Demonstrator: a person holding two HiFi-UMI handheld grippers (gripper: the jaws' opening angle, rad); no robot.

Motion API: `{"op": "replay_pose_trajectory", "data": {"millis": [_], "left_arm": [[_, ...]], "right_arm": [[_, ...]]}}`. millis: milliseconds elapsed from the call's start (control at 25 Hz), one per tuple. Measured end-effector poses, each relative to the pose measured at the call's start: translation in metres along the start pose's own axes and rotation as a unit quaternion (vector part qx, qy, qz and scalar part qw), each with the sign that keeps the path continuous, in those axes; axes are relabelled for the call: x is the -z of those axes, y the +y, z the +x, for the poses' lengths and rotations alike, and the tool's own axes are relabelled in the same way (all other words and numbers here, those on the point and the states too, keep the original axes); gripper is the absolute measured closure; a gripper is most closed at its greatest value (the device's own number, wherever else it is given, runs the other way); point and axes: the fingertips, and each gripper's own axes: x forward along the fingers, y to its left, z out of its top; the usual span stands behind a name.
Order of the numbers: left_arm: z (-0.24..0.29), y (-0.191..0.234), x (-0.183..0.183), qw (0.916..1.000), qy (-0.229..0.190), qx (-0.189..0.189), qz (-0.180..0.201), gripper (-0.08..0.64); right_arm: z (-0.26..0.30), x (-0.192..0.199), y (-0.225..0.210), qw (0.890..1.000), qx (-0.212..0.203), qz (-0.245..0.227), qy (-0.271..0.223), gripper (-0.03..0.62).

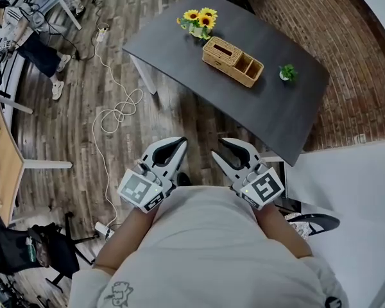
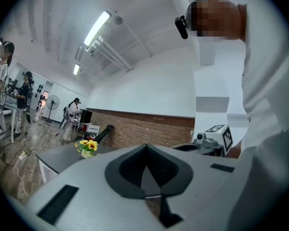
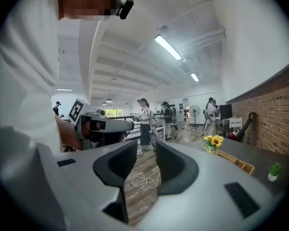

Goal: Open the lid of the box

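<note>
While the left hand-held gripper and the right hand-held gripper sit low in the head view, above the wood floor, the wicker box rests lid-down at upper centre on the dark desk, just right of the sunflowers (well apart from both grippers). Left gripper view, centre: its jaws meet, with nothing between them. Right gripper view, centre: its jaws stand apart and empty, with a white cable on the floor behind the gap; the box lies at the right edge.
</note>
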Motion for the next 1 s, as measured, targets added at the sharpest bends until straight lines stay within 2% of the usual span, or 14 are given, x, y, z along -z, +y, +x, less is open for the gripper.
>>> {"op": "replay_pose_trajectory", "data": {"millis": [200, 360, 520, 840, 1000], "left_arm": [[-0.013, 0.020, -0.003, 1.0000, -0.001, 0.009, -0.002, 0.549], [-0.014, 0.034, -0.001, 0.9999, 0.003, 0.006, -0.010, 0.549], [-0.009, 0.042, 0.004, 0.9999, 0.009, 0.001, -0.014, 0.549], [0.009, 0.073, 0.000, 0.9991, 0.014, -0.038, -0.009, 0.549], [0.036, 0.088, -0.001, 0.9985, 0.015, -0.051, -0.012, 0.549]], "right_arm": [[0.032, -0.003, 0.023, 1.000, -0.024, -0.010, 0.010, 0.439], [0.044, 0.001, 0.017, 1.000, -0.017, -0.011, 0.020, 0.428], [0.054, 0.003, 0.012, 0.999, -0.030, 0.000, 0.017, 0.426], [0.084, 0.003, -0.023, 0.998, -0.061, 0.001, 0.014, 0.414], [0.094, 0.002, -0.053, 0.997, -0.076, -0.001, 0.012, 0.411]]}}
